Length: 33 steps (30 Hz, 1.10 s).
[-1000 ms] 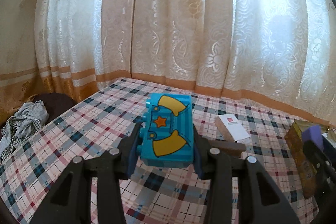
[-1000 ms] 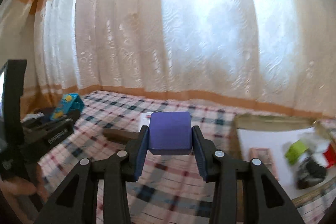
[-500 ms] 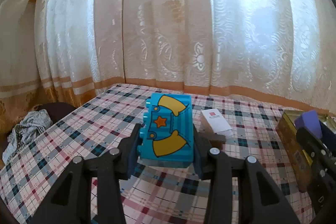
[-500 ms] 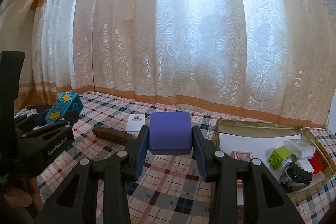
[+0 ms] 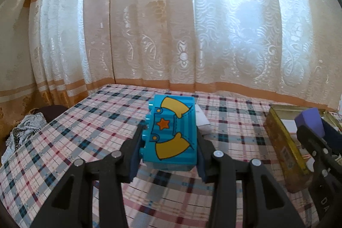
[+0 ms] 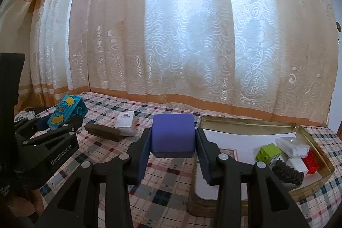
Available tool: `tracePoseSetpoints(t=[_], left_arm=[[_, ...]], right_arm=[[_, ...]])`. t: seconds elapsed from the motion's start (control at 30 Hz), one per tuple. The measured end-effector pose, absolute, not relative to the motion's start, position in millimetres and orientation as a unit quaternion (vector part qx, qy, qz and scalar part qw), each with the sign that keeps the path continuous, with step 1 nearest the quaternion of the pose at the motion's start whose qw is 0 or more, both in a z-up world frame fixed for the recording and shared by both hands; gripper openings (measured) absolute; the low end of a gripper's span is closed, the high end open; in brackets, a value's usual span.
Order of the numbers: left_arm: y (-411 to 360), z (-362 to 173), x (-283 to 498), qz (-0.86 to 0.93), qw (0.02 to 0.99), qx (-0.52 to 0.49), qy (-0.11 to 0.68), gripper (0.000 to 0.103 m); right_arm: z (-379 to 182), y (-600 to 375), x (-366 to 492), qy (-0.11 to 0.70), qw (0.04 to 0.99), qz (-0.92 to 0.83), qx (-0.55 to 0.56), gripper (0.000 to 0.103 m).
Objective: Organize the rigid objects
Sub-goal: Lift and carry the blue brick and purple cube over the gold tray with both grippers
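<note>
Quick count of what's on the table [image 6: 171,191] with the plaid cloth: one gold tin [image 6: 252,121], open, on the right side, one small white box [image 6: 126,123] with a red logo lying flat, and one dark brown block [image 6: 102,131] right in front of it, close enough that I can't say if they touch. Inside the tin I count one lime green brick [image 6: 268,151], one red brick [image 6: 311,161], what looks like two or three white pieces [image 6: 292,145] bunched together, one black ridged thing [image 6: 288,172], and one small card or picture [image 6: 228,152] lying flat on the white liner.

Then two pieces in the air, one per hand. The left tongs [image 5: 168,151] are partly apart and clamped on one blue toy brick [image 5: 171,134] printed with yellow shapes and an orange star, with both pads pressed on its sides. It's held above the table, left of the tin. The right tongs [image 6: 173,149] are clamped on one purple block [image 6: 173,135], rounded corners, pads tight on both sides, held up just left of the tin's near-left corner.

One crumpled grey cloth [image 5: 23,129] sits off the table's left edge, and a lace curtain [image 5: 192,25] hangs behind everything.
</note>
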<state>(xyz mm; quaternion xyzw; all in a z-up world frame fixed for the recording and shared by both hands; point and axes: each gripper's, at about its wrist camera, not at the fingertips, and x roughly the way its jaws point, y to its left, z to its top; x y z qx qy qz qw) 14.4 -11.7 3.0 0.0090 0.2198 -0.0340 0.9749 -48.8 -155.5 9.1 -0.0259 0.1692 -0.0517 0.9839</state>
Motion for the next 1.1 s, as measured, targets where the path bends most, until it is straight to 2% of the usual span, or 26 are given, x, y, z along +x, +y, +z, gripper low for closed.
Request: tracePoseSetpoints(t=[0.53, 1.1], left_arm=[[-65.0, 2.7, -6.3, -0.072, 0.971, 0.024, 0.227, 0.042], [-134.8, 25.1, -25.6, -0.137, 0.967, 0.019, 0.214, 0.042]], right_arm=[[15.8, -196.8, -70.1, 0.159, 0.985, -0.07, -0.017, 0.044], [32.6, -264.3, -93.2, 0.131, 0.987, -0.094, 0.02, 0.044]])
